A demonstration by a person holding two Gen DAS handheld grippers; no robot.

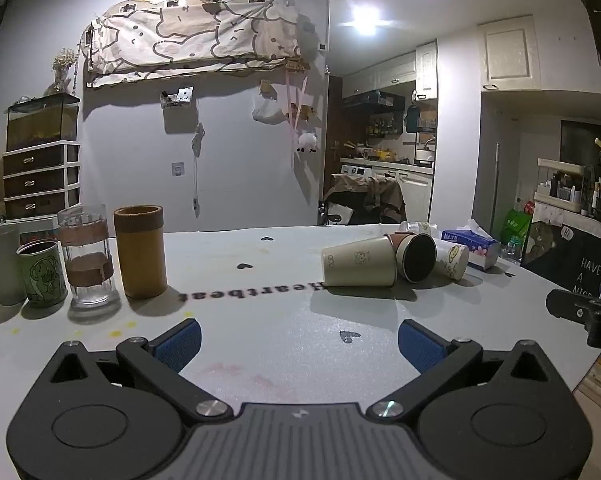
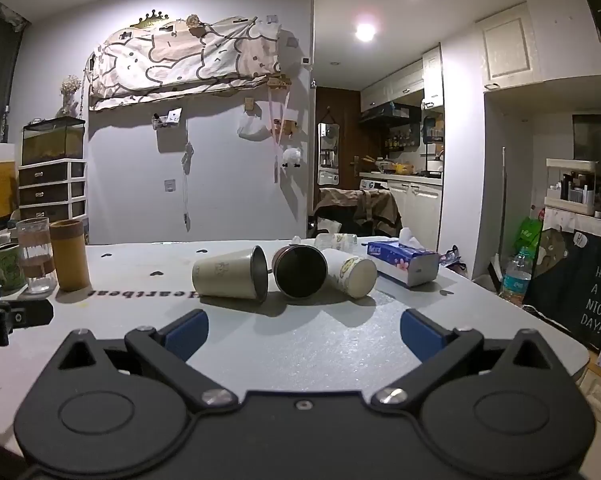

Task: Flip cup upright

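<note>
Three cups lie on their sides together on the white table (image 1: 284, 344): a beige cup (image 1: 358, 263) (image 2: 224, 276), a brown cup with a dark opening (image 1: 414, 256) (image 2: 299, 272), and a white paper cup (image 1: 452, 258) (image 2: 350, 273). My left gripper (image 1: 299, 342) is open and empty, low over the table, short of the cups. My right gripper (image 2: 304, 332) is open and empty, just in front of the fallen cups. The right gripper also shows at the right edge of the left wrist view (image 1: 584, 312).
Several upright cups stand at the table's left: a brown cylinder (image 1: 140, 250) (image 2: 70, 254), a glass (image 1: 86, 254) (image 2: 36, 254), a green printed cup (image 1: 42, 272) and a grey cup (image 1: 2, 266). A tissue pack (image 1: 470, 244) (image 2: 404, 260) lies behind the fallen cups. The table's right edge (image 2: 540, 320) is close.
</note>
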